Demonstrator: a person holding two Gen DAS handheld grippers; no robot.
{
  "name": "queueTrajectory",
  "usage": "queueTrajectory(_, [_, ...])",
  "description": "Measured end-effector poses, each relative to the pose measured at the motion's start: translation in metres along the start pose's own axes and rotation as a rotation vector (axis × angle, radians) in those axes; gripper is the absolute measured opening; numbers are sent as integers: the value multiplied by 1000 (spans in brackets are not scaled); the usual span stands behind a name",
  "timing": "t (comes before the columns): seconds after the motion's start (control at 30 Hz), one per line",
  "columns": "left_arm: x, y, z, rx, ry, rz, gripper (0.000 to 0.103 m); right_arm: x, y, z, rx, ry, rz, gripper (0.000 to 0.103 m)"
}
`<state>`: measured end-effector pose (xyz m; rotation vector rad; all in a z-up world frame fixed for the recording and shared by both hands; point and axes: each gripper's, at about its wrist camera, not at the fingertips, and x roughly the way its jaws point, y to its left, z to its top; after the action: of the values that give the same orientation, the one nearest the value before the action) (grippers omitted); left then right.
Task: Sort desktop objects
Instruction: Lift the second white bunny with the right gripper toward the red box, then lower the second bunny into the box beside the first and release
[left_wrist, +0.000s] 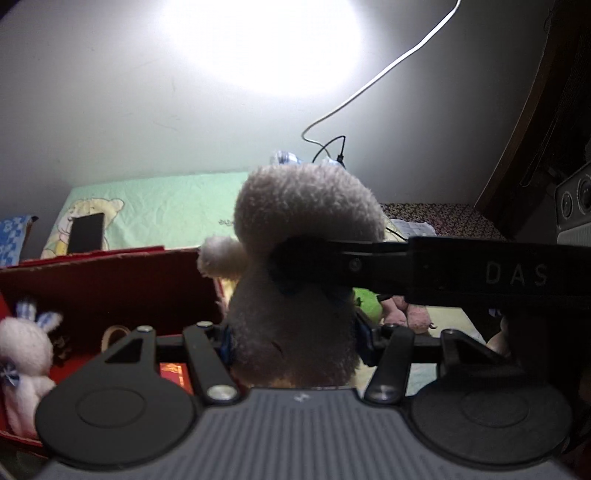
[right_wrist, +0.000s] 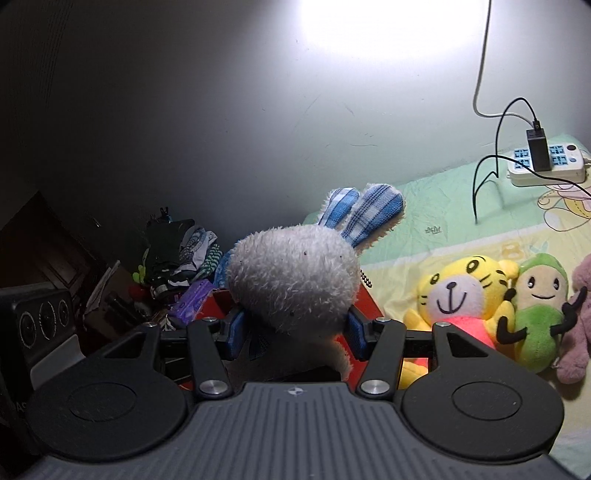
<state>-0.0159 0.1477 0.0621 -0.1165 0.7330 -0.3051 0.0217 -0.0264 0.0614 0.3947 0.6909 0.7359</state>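
Home bedroom: cartoon bedsheet (right_wrist: 461, 221), plush toys (right_wrist: 461, 295), clothes pile (right_wrist: 177, 251).

The right tool (right_wrist: 293, 334) clamps a grey plush rabbit (right_wrist: 295, 280), beside a tiger plush (right_wrist: 461, 295).

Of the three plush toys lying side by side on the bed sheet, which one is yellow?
The tiger-faced plush toy, leftmost in the right wrist view. Beside it lie a green plush toy and a pink plush toy.
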Motion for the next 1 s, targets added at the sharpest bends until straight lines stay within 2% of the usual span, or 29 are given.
queueTrajectory(0.23, [-19,60,-12,-30,-8,41,58,47,46,-16,-60,4,9,56])
queueTrajectory(0.5, [-19,112,-41,-67,63,69,58,98,76,-46,-74,67,-13,56])
queueTrajectory(1.0, [13,167,-64,-160,166,151,59,165,74,-58,-61,231,-8,57])
